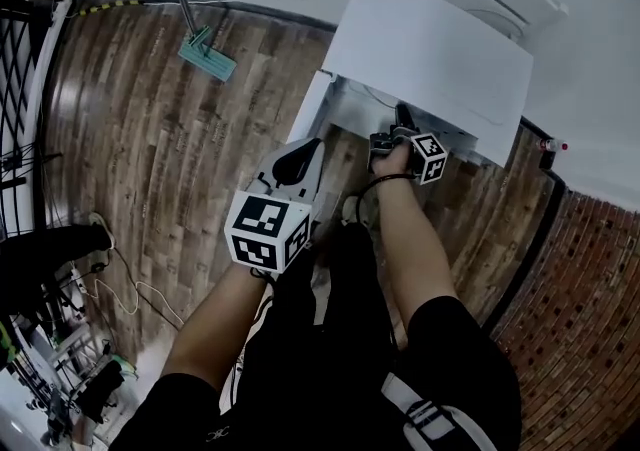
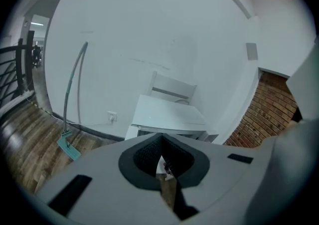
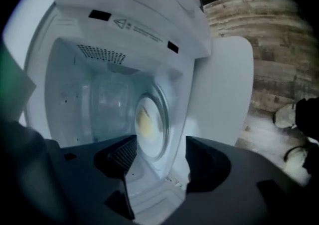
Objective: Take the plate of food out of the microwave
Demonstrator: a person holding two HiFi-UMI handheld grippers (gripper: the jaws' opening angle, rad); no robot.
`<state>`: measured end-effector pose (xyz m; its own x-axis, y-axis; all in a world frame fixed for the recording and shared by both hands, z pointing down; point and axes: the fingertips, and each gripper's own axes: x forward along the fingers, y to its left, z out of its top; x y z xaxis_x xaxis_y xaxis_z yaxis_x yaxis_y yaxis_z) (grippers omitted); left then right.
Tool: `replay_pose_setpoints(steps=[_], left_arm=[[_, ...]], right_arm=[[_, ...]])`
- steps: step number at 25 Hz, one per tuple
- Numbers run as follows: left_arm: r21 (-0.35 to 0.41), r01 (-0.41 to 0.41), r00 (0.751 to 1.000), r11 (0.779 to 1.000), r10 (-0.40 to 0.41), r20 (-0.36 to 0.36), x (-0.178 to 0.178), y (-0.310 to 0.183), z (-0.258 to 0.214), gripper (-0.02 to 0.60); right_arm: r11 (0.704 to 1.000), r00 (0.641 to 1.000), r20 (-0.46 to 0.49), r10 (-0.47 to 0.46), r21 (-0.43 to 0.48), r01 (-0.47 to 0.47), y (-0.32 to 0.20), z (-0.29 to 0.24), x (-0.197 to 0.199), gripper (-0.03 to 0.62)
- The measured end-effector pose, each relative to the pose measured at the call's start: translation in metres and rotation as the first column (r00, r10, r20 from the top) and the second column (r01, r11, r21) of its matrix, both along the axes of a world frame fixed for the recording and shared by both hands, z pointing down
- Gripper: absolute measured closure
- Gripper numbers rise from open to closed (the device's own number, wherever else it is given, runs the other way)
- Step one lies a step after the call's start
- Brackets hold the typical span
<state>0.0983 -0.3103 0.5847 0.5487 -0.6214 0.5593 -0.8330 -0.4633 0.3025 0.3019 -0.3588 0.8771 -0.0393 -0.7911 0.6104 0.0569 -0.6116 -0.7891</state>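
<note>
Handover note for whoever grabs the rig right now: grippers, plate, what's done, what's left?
Left gripper: jaws together, empty, held well short of the microwave.
Right gripper: jaws apart, nothing between them, at the microwave's mouth and aimed at the plate.
Plate: inside the cavity with yellow food on it, not gripped.
Door: open.
Done: door open, right gripper lined up.
Left: close on the plate's rim, draw it out level, set it down.
</note>
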Motion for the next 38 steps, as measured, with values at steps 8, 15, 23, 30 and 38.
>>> replay_pose_setpoints(steps=[8,15,23,30,38], left_arm=[[-0.042,0.044,0.999,0.998,-0.044,0.018,-0.015,-0.003,0.020,0.583],[-0.074,0.054,0.999,0.996,-0.054,-0.003,-0.017,0.002,0.028,0.583],[-0.073,0.025,0.999,0.997,-0.027,-0.019,-0.012,0.010,0.024,0.583],[-0.089,0.010,1.000,0.996,-0.012,-0.023,-0.009,0.025,0.024,0.583],[-0.126,0.008,0.988,0.992,-0.027,-0.149,-0.009,0.035,-0.001,0.583]], right_arm=[[0.995,0.996,0.048,0.072,-0.074,-0.068,-0.024,0.037,-0.005,0.293],[0.993,0.998,0.029,0.056,-0.105,-0.053,-0.019,0.047,-0.003,0.295],[1.000,1.000,0.016,-0.012,0.006,0.012,-0.002,0.036,-0.010,0.398],[0.995,0.997,0.006,-0.071,0.068,0.070,0.006,0.023,-0.011,0.551],[0.986,0.995,0.000,-0.101,0.131,0.100,0.034,-0.002,-0.012,0.571]])
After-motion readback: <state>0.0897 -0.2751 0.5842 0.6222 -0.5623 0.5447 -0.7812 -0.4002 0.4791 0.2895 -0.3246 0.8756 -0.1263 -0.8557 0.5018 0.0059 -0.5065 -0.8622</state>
